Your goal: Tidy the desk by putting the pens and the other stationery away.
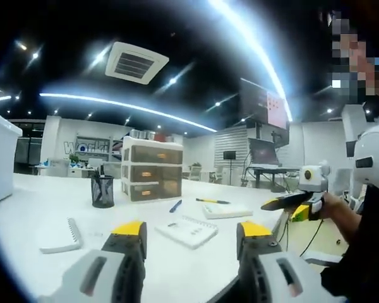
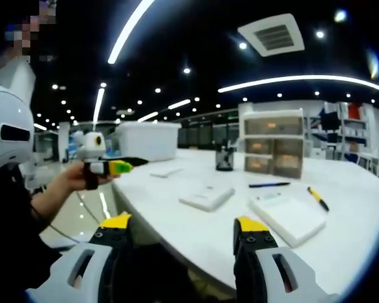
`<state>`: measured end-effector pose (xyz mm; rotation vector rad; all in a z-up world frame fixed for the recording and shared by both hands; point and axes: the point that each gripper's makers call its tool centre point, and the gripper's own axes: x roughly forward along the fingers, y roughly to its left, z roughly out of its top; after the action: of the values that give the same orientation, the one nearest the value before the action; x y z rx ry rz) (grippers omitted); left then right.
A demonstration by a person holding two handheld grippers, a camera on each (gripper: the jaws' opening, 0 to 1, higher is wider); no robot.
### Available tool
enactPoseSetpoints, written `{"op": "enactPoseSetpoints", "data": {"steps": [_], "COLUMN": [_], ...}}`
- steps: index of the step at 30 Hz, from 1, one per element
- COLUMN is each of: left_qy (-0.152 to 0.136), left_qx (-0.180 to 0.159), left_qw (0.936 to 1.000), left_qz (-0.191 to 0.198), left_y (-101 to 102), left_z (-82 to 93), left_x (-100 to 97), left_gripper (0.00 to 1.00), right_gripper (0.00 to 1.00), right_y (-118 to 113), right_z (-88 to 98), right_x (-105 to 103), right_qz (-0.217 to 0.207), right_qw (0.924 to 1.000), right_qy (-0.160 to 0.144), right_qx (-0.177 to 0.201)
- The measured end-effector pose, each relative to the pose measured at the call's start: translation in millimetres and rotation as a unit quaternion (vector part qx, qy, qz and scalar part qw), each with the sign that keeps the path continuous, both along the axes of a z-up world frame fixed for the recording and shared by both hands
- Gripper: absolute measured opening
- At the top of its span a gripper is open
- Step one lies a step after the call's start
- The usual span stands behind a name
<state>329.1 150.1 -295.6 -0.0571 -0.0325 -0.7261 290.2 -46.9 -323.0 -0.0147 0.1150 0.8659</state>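
left gripper view: low, desk edge | right gripper view: opposite angle | shared: drawer unit [image 1: 152, 170] [image 2: 273, 149]

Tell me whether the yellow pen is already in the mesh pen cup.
Out. The yellow pen lies flat on the white desk, apart from the mesh pen cup by the drawer unit.

My views are bright: ceiling strip lights [image 1: 126, 106] flare and streak overhead, edges bend, far background soft.

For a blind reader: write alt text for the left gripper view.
The open left gripper hovers over a white desk holding notepads, two pens, a mesh pen cup and a drawer unit.
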Motion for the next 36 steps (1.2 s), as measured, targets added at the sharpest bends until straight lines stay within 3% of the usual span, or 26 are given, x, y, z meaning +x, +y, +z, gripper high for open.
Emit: {"op": "enactPoseSetpoints", "data": {"steps": [19, 25, 31, 36], "left_qy": [0.02, 0.02, 0.025, 0.025], "left_qx": [0.013, 0.014, 0.026, 0.029], "left_qw": [0.9994, 0.9993, 0.999, 0.9989], "left_qz": [-0.024, -0.027, -0.028, -0.028], "left_y": [3.2, 5.0, 8.8, 10.0], "left_z": [-24.8, -25.4, -30.3, -31.8], "left_x": [-28.9, -29.7, -30.7, -31.3], "left_gripper": [0.6, 0.6, 0.6, 0.6], "right_gripper": [0.6, 0.6, 0.61, 0.61], "right_y": [-3.5, -5.8, -10.1, -12.0], "right_z": [2.6, 9.1, 10.1, 14.5], "right_x": [5.5, 12.5, 22.6, 31.5], "right_qz": [-0.012, -0.012, -0.005, 0.005], "right_qw": [0.9998, 0.9992, 0.9964, 0.9945], "right_qy": [0.003, -0.004, -0.008, -0.015], "right_qx": [-0.018, -0.037, -0.085, -0.104]}}
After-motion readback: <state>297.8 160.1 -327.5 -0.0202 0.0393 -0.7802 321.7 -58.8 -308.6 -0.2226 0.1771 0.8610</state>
